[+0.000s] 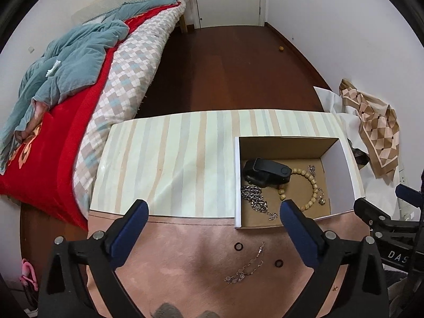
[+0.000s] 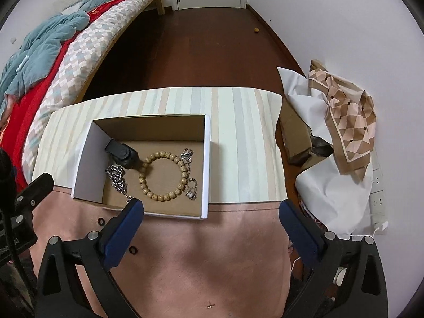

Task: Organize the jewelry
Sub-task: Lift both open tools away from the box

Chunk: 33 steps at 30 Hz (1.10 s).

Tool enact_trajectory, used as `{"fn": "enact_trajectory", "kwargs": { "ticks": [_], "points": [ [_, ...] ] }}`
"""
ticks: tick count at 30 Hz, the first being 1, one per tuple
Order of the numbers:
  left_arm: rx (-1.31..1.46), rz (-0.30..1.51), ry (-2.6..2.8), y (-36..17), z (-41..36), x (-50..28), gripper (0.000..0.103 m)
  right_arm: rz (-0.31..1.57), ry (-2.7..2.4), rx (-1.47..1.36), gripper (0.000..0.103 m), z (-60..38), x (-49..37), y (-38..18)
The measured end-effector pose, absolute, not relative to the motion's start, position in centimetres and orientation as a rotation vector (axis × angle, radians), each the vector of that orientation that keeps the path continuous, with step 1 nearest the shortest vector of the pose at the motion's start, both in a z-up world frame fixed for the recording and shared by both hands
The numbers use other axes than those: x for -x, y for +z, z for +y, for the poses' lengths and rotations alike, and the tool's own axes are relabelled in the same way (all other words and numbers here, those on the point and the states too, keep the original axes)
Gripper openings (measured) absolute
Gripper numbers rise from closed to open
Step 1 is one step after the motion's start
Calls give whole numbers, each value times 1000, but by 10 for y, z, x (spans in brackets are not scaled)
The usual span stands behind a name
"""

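An open cardboard box [image 1: 237, 175] [image 2: 206, 164] stands on the table. It holds a wooden bead bracelet [image 1: 312, 185] [image 2: 182, 177], a silver chain [image 1: 255, 198] [image 2: 118, 177], a black case [image 1: 265, 172] [image 2: 123, 153] and small silver pieces [image 2: 190, 189]. On the pink mat lie a thin gold chain [image 1: 246, 267], two black rings [image 1: 238, 246] [image 1: 278, 263] [image 2: 132, 251] and a tiny gold piece [image 2: 210, 304]. My left gripper [image 1: 214, 212] is open and empty above the mat. My right gripper [image 2: 212, 212] is open and empty in front of the box.
The table has a striped cloth [image 1: 172, 159] [image 2: 243, 137] and pink mat [image 1: 185, 251] [image 2: 212, 251]. A bed [image 1: 79, 79] stands left. A patterned scarf [image 2: 347, 114], white paper and a power strip [image 2: 377, 201] lie right. Dark wood floor [image 1: 225, 66] lies beyond.
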State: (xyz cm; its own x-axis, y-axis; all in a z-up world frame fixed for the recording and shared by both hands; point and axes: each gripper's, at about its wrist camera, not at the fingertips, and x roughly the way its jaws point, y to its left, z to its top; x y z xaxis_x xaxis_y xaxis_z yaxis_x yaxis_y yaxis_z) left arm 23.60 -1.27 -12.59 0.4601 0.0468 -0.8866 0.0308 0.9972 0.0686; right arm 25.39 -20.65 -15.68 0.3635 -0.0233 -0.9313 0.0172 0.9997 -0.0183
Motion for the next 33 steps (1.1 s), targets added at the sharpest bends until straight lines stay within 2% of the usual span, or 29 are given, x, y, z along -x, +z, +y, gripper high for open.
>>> {"fn": "enact_trajectory", "kwargs": {
  "ticks": [18,33],
  "points": [
    [-109,995,32,-85,-12,-203,102,1094,-42,-1,103,-199,-218,-110],
    [-79,892,46,-36,0,-143,102,962,-34,-30,103,-201,-155,-51]
  ]
}}
